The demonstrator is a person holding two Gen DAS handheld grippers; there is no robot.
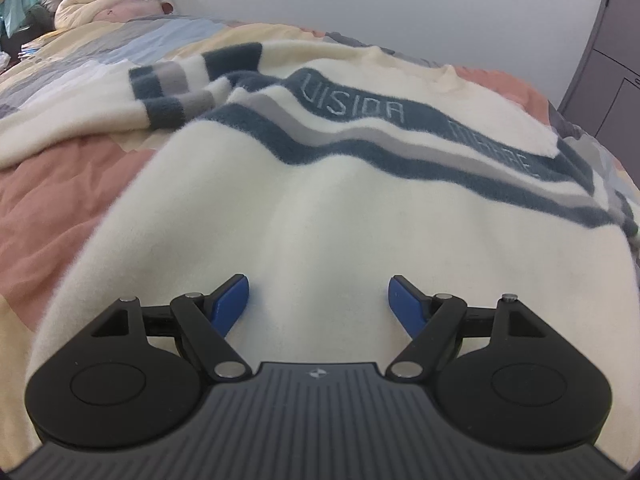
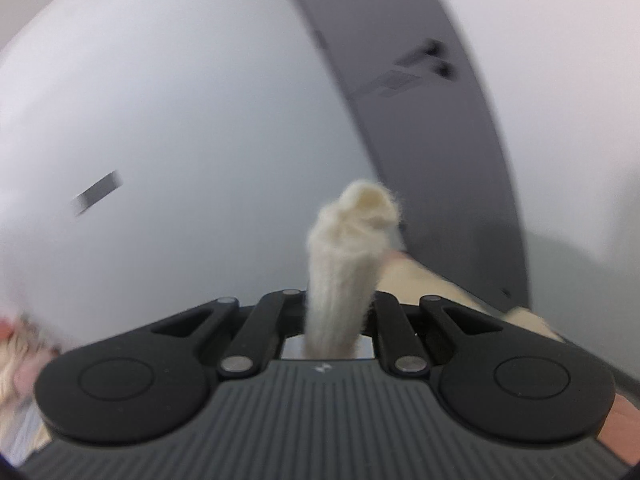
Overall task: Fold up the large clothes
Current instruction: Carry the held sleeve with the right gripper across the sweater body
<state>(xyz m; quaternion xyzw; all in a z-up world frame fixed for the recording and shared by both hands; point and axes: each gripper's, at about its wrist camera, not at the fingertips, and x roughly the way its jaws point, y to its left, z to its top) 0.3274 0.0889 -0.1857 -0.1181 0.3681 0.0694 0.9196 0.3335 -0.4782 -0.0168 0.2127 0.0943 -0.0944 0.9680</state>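
Note:
A large cream sweater [image 1: 304, 216] with dark blue and grey stripes and lettering lies spread on the bed, one sleeve [image 1: 172, 92] folded across its upper left. My left gripper [image 1: 319, 300] stands open low over the sweater's lower body, its blue pads [image 1: 232, 300] apart with only flat fabric under them. In the right wrist view my right gripper [image 2: 340, 308] is shut on a bunched fold of the cream sweater [image 2: 352, 248], which sticks up between the arms. That gripper is lifted and rolled, facing the wall.
The bed has a patchwork cover [image 1: 60, 200] in pink, yellow and blue. Piled bedding and soft toys [image 1: 100, 4] lie at the far left corner. A dark cabinet [image 1: 612, 60] stands at the right. A white wall and a dark door frame [image 2: 420, 120] fill the right wrist view.

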